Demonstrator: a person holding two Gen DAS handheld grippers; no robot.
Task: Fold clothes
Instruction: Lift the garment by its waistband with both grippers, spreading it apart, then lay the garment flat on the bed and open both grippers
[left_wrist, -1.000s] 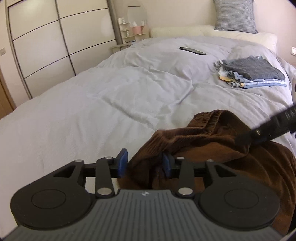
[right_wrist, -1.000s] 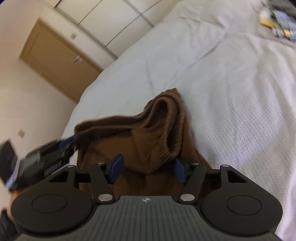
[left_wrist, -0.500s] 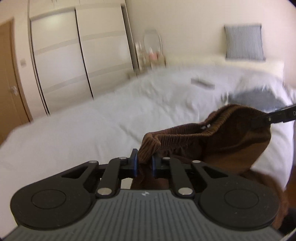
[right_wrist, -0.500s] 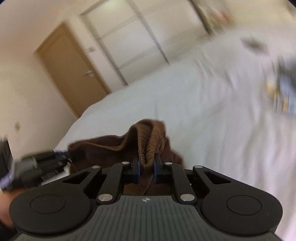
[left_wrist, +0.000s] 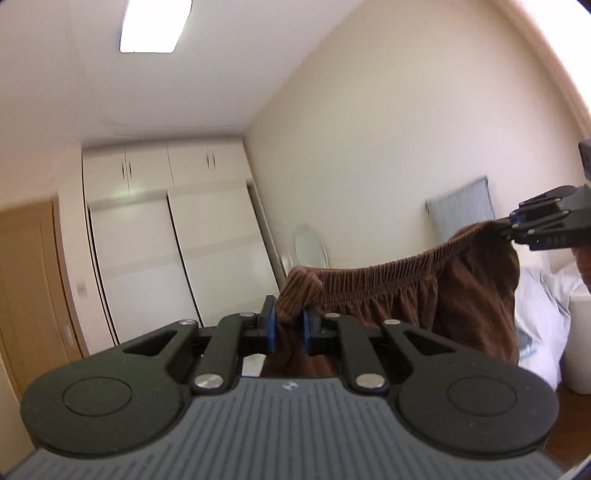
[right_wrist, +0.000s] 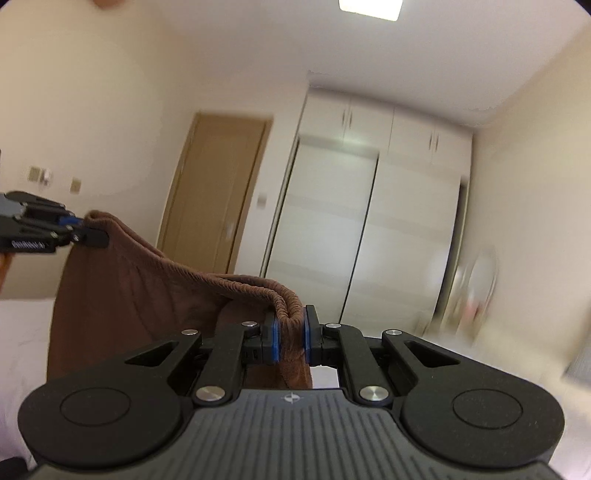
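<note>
**Brown garment held aloft by waistband, fold not yet made**

The brown garment (left_wrist: 472, 295) is held up in the air, its elastic waistband stretched betw. both grippers. L gripper (left_wrist: 289, 329) is clamped on one waistband end; R gripper (right_wrist: 290, 339), seen at 3 o'clock in the L view, is pinched on the other. The cloth hangs unfolded below; laying flat and folding are judged outstanding. Bed (left_wrist: 535, 314) is glimpsed at 4 o'clock. No containers are seen.
</note>
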